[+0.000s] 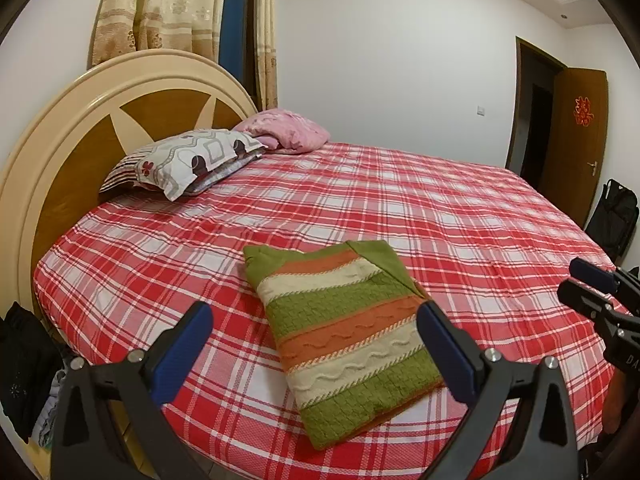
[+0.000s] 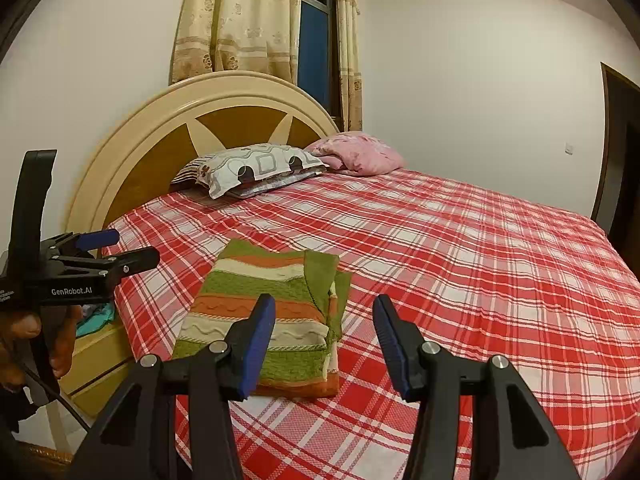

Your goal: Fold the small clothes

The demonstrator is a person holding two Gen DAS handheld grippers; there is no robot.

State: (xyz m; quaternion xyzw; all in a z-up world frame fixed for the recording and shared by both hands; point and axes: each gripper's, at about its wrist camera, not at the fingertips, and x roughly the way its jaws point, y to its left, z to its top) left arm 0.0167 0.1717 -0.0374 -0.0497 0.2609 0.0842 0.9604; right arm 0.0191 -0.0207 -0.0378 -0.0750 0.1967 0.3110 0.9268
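Observation:
A small knitted sweater [image 1: 344,332] with green, orange and cream stripes lies folded into a neat rectangle near the bed's front edge; it also shows in the right wrist view [image 2: 276,312]. My left gripper [image 1: 316,320] is open and empty, held above and in front of the sweater, apart from it. My right gripper [image 2: 324,312] is open and empty, hovering over the sweater's right edge. The right gripper also shows at the right edge of the left wrist view [image 1: 588,284], and the left gripper at the left of the right wrist view [image 2: 132,248].
The bed [image 1: 460,216] has a red and white plaid sheet and a rounded wooden headboard [image 1: 100,120]. A patterned pillow [image 1: 192,160] and a pink blanket [image 1: 288,128] lie at its head. A door [image 1: 576,140] and a black bag [image 1: 612,216] stand at the right.

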